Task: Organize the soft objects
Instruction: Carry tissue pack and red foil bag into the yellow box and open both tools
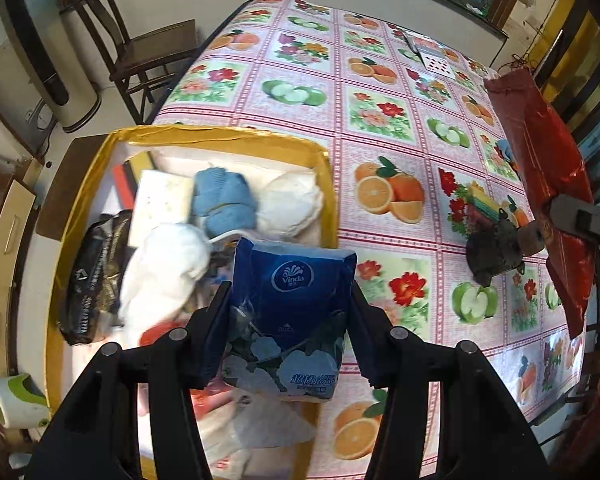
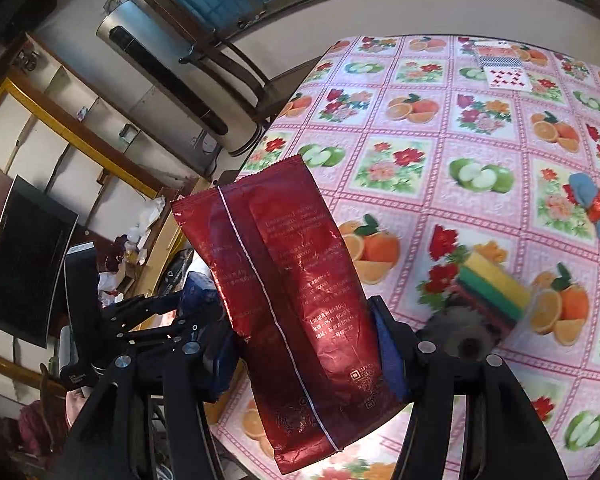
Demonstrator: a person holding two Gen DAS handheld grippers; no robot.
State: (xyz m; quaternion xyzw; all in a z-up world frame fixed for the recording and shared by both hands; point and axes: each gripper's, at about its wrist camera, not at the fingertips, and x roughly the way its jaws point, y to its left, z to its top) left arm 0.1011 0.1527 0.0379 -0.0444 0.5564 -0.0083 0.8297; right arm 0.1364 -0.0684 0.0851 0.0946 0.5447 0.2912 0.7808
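Observation:
My left gripper (image 1: 288, 316) is shut on a blue Vinda tissue pack (image 1: 290, 312), held over the near right corner of a gold-rimmed box (image 1: 220, 136). Inside the box lie a blue knitted cloth (image 1: 224, 200), white cloths (image 1: 168, 264), a white sponge (image 1: 164, 200) and a black packet (image 1: 90, 276). My right gripper (image 2: 304, 340) is shut on a tall red foil pack (image 2: 284, 300), lifted above the table's near left edge; the same red foil pack (image 1: 544, 184) shows at the right in the left wrist view. The left gripper (image 2: 188, 320) appears left of it.
On the fruit-print tablecloth (image 1: 380, 120) lie a striped sponge (image 2: 492, 288), a dark plush toy (image 1: 496, 252), a blue and red cloth item (image 2: 588, 204) and playing cards (image 2: 500, 68). A wooden chair (image 1: 140, 48) stands at the table's far left. A green and white mug (image 1: 16, 400) sits left of the box.

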